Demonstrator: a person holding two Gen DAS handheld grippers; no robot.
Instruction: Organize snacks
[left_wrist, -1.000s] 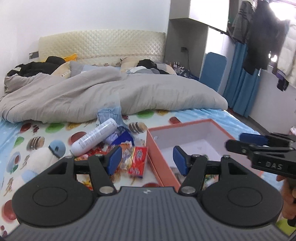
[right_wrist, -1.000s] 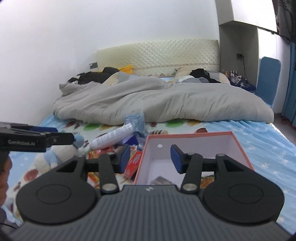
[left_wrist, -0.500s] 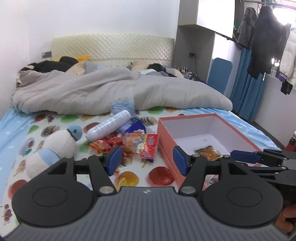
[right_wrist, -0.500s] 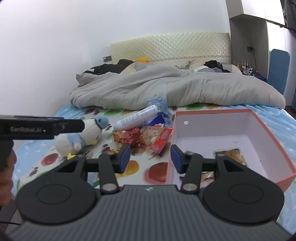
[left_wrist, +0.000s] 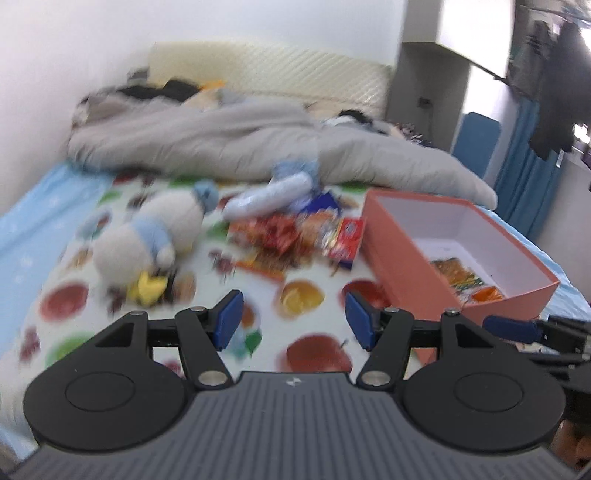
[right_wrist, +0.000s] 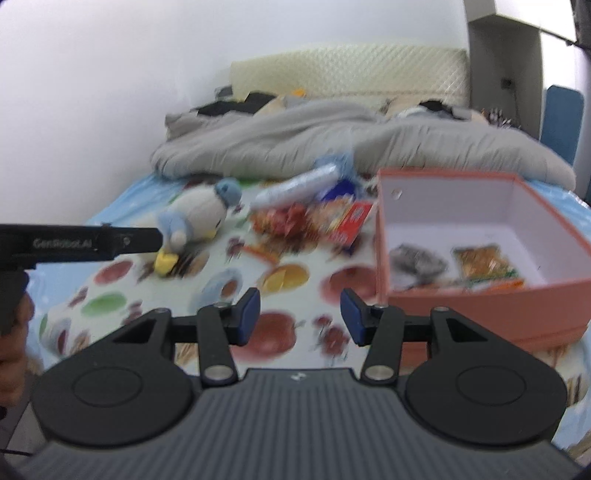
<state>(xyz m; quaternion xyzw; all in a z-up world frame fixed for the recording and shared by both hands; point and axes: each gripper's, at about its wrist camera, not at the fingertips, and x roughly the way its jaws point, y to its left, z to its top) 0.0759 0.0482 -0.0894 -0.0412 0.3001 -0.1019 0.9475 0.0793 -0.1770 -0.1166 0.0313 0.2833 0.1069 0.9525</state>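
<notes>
Left gripper (left_wrist: 293, 321) and right gripper (right_wrist: 299, 315), jaws spread and empty, face loose foil snack packets (left_wrist: 295, 236) heaped beside the open salmon-pink cardboard box (left_wrist: 391, 236) at mid-bed, evidently awaiting boxing.

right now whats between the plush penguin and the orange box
A loose pile of snack packets on the sheet, between the plush penguin and the orange box; the white tube lies behind. Both wrist views show it.

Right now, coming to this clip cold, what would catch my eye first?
Probably the salmon-pink box lying open at the right on the fruit-print sheet, with a few packets already inside. Next, the jumble of red and orange snack packets heaped just left of it, with a white bottle behind. Further left lies a plush duck.
</notes>
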